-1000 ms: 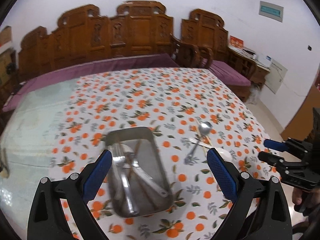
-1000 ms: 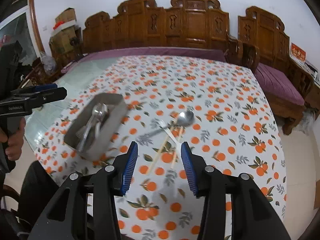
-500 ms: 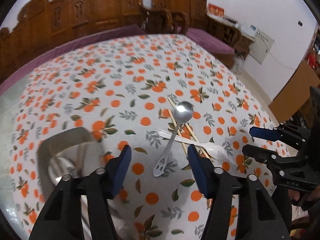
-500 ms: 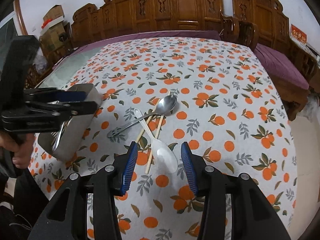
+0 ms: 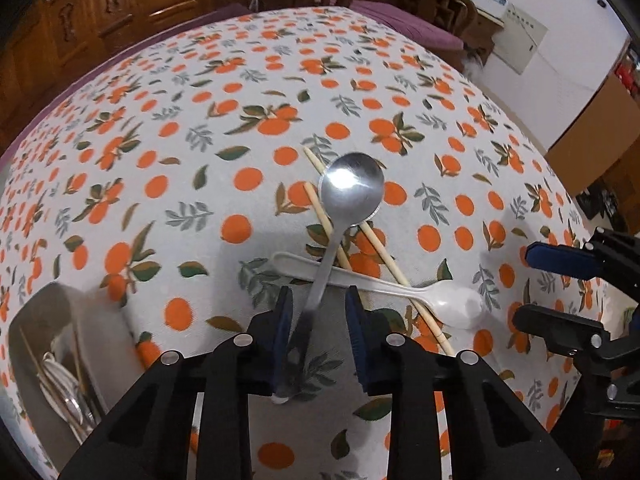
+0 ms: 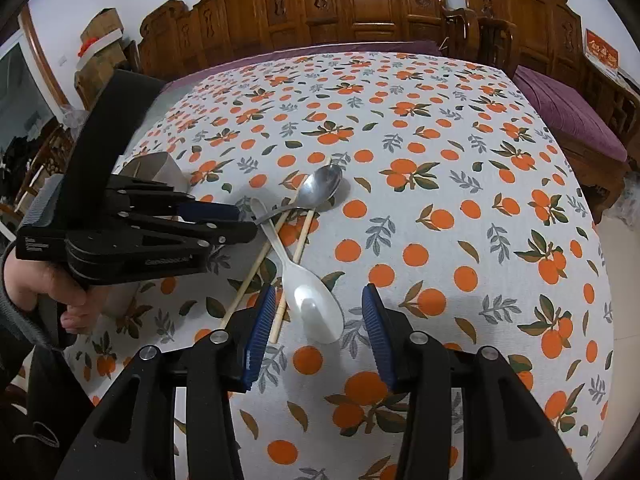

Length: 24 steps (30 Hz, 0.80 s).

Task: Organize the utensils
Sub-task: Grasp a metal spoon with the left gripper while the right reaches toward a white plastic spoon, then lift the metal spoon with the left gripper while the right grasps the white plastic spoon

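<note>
A metal spoon [image 5: 349, 192] lies on the orange-print tablecloth, crossing a white plastic spoon [image 5: 452, 304] and a pair of wooden chopsticks [image 5: 376, 248]. My left gripper [image 5: 318, 324] is open, its blue pads on either side of the metal spoon's handle, not closed on it. In the right wrist view my right gripper [image 6: 318, 320] is open, its pads either side of the white spoon's bowl [image 6: 316, 304]. The metal spoon [image 6: 322, 186] and the left gripper [image 6: 240, 220] also show there. The metal tray [image 5: 60, 360] holding several utensils sits at lower left.
Carved wooden benches [image 6: 360, 4] with purple cushions stand behind the table. The table's right edge [image 6: 592, 208] drops to the floor. The right gripper [image 5: 568, 288] shows at the right of the left wrist view.
My left gripper has moved from above the tray to the metal spoon and narrowed around its handle. My right gripper has moved in over the white spoon and opened wider.
</note>
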Available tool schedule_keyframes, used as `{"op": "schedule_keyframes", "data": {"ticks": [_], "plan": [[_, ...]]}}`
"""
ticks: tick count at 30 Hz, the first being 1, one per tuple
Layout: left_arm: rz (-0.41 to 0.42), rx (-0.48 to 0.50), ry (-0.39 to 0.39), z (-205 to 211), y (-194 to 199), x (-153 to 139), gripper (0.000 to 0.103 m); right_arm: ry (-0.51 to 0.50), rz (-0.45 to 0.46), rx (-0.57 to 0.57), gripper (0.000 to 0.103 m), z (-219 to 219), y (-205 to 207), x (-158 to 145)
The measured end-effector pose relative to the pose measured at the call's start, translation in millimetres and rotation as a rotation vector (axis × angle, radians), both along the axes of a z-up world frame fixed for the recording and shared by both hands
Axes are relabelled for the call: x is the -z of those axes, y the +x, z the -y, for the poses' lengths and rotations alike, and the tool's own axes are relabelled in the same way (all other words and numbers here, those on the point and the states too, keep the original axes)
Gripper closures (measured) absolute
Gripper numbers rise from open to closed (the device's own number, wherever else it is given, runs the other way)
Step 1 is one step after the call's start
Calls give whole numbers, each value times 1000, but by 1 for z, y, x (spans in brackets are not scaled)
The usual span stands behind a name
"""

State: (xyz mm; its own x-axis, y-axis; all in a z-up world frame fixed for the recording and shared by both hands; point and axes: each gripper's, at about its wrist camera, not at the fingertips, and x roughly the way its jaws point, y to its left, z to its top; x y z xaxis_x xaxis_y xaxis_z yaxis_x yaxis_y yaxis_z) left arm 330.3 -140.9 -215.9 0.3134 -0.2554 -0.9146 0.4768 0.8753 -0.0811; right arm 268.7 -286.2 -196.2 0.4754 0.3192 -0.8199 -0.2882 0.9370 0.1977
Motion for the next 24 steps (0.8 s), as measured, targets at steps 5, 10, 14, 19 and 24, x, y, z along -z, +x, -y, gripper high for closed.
{"op": "schedule_keyframes", "data": {"ticks": [5, 10, 14, 19, 24], "plan": [[-12, 11, 26, 6, 6, 6, 78, -11, -6, -14, 56, 0, 0, 1], [-13, 20, 52, 11, 9, 8, 83, -25, -7, -31, 56, -3, 0, 0], [-26, 22, 38, 9, 7, 6, 96, -38, -9, -42, 56, -5, 0, 0], [7, 9, 0, -1, -5, -7, 97, -38, 9, -49, 56, -10, 1, -1], [30, -29, -53, -18, -22, -24, 97, -32, 9, -60, 56, -18, 9, 2]]}}
